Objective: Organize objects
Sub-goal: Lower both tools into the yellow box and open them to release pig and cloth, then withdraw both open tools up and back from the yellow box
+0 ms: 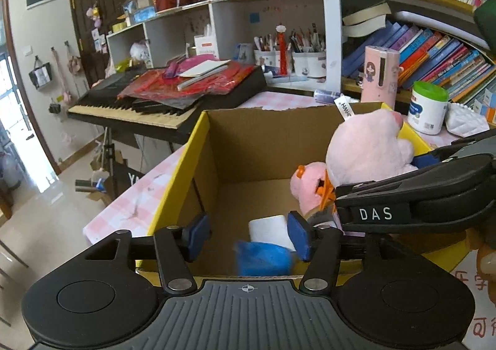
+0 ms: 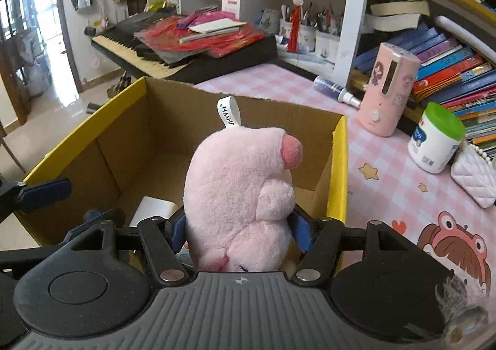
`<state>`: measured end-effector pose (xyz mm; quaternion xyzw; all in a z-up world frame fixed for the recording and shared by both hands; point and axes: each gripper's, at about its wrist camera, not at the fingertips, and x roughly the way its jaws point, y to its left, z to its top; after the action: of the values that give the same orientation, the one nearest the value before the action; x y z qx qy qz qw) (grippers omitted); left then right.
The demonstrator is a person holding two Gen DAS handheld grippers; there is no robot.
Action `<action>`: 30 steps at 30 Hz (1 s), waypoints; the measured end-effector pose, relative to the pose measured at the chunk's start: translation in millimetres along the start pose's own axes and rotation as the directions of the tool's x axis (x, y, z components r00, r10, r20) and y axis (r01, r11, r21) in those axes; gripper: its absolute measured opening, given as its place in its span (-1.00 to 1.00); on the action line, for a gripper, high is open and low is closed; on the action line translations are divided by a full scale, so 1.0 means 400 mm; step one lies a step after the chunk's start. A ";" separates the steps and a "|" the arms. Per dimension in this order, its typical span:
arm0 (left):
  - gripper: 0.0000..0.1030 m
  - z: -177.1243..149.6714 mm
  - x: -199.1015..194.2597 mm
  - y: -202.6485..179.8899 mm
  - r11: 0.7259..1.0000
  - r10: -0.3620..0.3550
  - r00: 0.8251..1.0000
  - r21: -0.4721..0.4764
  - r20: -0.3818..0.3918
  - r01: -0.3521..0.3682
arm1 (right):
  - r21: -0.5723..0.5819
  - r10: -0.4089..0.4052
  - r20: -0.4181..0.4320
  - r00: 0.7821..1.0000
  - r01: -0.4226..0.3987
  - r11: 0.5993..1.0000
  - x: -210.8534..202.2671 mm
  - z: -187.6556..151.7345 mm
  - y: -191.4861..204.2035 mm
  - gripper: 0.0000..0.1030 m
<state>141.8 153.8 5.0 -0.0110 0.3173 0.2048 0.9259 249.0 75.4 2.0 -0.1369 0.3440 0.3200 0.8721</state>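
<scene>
The right gripper [image 2: 240, 233] grips the pink plush [image 2: 241, 195] between its 2 pads, above the box [image 2: 339, 170]. The left gripper [image 1: 246, 236] is open, nothing pressed. Only the left view shows a blue-white thing [image 1: 268, 244] falling into the box.

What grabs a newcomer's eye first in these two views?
The pink plush toy, clamped between the right gripper's blue pads and held over the open cardboard box with yellow outer walls. Then the left gripper, jaws open above a blue and white item low in the box. Behind, a cluttered keyboard and packed bookshelves.
</scene>
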 end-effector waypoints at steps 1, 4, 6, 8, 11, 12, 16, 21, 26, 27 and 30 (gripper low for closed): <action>0.20 0.001 -0.001 0.002 1.000 0.001 1.000 -0.003 0.001 -0.001 | -0.003 -0.002 -0.003 1.000 0.002 1.000 0.001 0.001 0.001 0.26; 0.37 -0.001 -0.015 0.003 1.000 0.001 1.000 -0.009 0.016 -0.001 | -0.005 0.000 -0.006 1.000 0.000 1.000 -0.003 -0.001 0.005 0.32; 0.48 -0.003 -0.026 0.002 1.000 0.010 1.000 -0.018 0.028 -0.010 | 0.000 -0.009 0.009 1.000 0.009 1.000 -0.010 -0.001 0.005 0.37; 0.58 -0.004 -0.037 0.009 0.999 0.015 0.999 -0.037 0.042 -0.013 | 0.006 -0.018 0.029 0.999 0.018 1.000 -0.027 -0.002 0.003 0.42; 0.71 -0.003 -0.062 0.021 0.998 0.006 0.998 -0.062 0.070 -0.002 | 0.038 -0.031 0.066 0.997 0.029 0.999 -0.064 -0.004 -0.005 0.54; 0.76 -0.002 -0.072 0.025 0.998 0.002 0.997 -0.068 0.083 0.003 | 0.052 -0.037 0.080 0.996 0.033 0.998 -0.078 -0.005 -0.007 0.57; 0.92 -0.002 -0.113 0.035 0.996 -0.027 0.992 -0.079 0.127 0.037 | 0.109 -0.064 0.150 0.987 0.048 0.993 -0.151 -0.019 -0.005 0.67; 0.98 -0.012 -0.163 0.041 0.994 -0.072 0.983 -0.067 0.171 0.084 | 0.167 -0.134 0.238 0.962 0.095 0.981 -0.242 -0.047 0.007 0.87; 0.99 -0.039 -0.205 0.047 0.992 -0.104 0.977 -0.044 0.184 0.114 | 0.240 -0.218 0.279 0.935 0.152 0.959 -0.314 -0.088 0.025 0.95; 1.00 -0.047 -0.213 0.049 0.992 -0.108 0.976 -0.042 0.186 0.118 | 0.253 -0.234 0.281 0.930 0.164 0.954 -0.326 -0.099 0.030 0.96; 1.00 -0.074 -0.235 0.058 0.991 -0.120 0.976 -0.038 0.182 0.129 | 0.279 -0.278 0.279 0.919 0.199 0.940 -0.357 -0.134 0.046 0.98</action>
<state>48.5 135.5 39.4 -0.0355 0.2262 0.1544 0.9611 129.7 -1.5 60.8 -0.0167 0.2181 0.1835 0.9584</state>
